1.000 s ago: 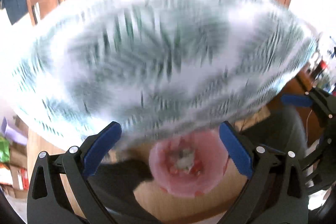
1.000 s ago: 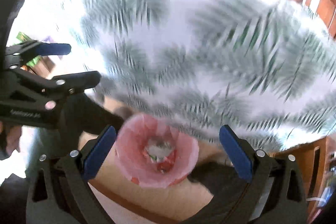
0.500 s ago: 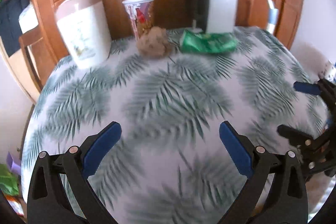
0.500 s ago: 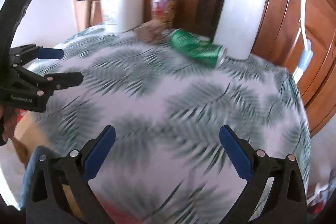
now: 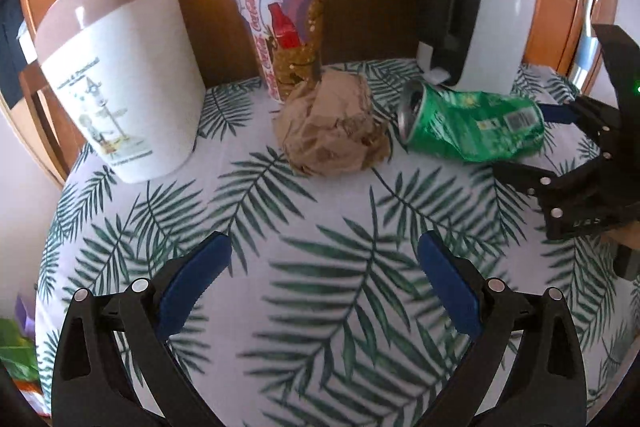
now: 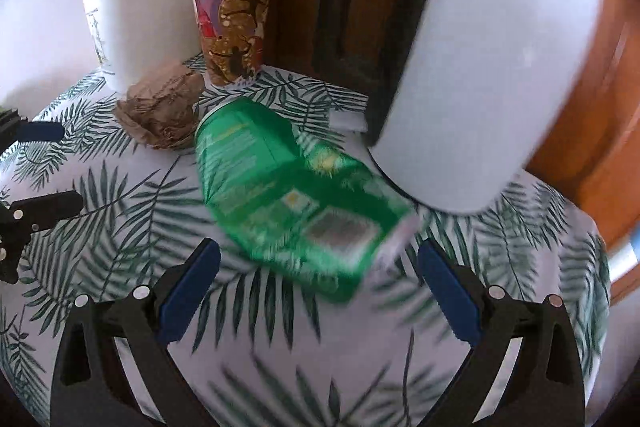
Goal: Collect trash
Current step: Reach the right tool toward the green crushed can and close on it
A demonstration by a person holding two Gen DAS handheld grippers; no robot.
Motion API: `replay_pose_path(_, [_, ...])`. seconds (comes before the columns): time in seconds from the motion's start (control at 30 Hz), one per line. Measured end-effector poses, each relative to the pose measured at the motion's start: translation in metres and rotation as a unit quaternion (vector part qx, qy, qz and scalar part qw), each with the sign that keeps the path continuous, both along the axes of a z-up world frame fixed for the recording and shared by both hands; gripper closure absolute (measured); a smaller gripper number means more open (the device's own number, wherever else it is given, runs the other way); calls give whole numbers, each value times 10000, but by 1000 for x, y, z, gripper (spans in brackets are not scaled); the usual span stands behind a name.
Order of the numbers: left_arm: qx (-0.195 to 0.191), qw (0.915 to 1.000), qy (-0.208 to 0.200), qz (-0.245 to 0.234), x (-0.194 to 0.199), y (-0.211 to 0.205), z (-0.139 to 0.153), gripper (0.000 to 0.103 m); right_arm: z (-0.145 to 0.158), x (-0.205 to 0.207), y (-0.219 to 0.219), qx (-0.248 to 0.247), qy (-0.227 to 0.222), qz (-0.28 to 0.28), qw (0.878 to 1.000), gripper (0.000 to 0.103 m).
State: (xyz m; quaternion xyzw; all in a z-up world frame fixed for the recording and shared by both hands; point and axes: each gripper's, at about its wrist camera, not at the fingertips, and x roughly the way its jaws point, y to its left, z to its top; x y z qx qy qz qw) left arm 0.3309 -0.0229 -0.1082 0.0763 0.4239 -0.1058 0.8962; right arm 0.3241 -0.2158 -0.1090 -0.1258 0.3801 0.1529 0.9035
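Both claws now nearer crushed green can [image 6: 288, 195], right claw [image 6: 318, 267] and left claw [image 5: 324, 267] wide open, empty

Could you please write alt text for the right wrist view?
Open right tongs face a crushed green can lying on a palm-leaf tablecloth. Behind it sit a crumpled brown paper ball, a paper cup and a white kettle.

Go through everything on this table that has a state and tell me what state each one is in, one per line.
Green can: crushed, lying on its side.
Brown paper ball: crumpled, resting on the cloth.
Paper cup: upright, open top.
White canister: upright, lid on.
White kettle: upright.
Left tool: open, empty.
Right tool: open, empty, close to the can.
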Motion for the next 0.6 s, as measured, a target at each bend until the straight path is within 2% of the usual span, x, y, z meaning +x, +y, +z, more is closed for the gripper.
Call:
replay_pose_path(0.13, [5, 10000, 1, 2, 8, 0, -1, 6, -4, 2, 12, 81, 192, 119, 9997, 5])
replay_pose_path(0.3, [17, 10000, 63, 18, 10, 3, -7, 6, -2, -29, 31, 397, 426, 400, 9975, 5])
replay_pose_path(0.4, [-15, 10000, 69, 70, 9, 8, -8, 6, 11, -40, 35, 380, 110, 462, 9982, 5])
replay_pose_path(0.5, [-100, 9998, 95, 126, 6, 13, -8, 6, 11, -18, 26, 333, 174, 257, 9990, 5])
replay_pose_path(0.53, [-89, 9998, 111, 118, 6, 13, -7, 6, 7, -8, 25, 390, 285, 317, 9983, 5])
replay_pose_path(0.6, [-40, 9999, 98, 97, 5, 11, -6, 6, -1, 9, 27, 193, 366, 430, 9982, 5])
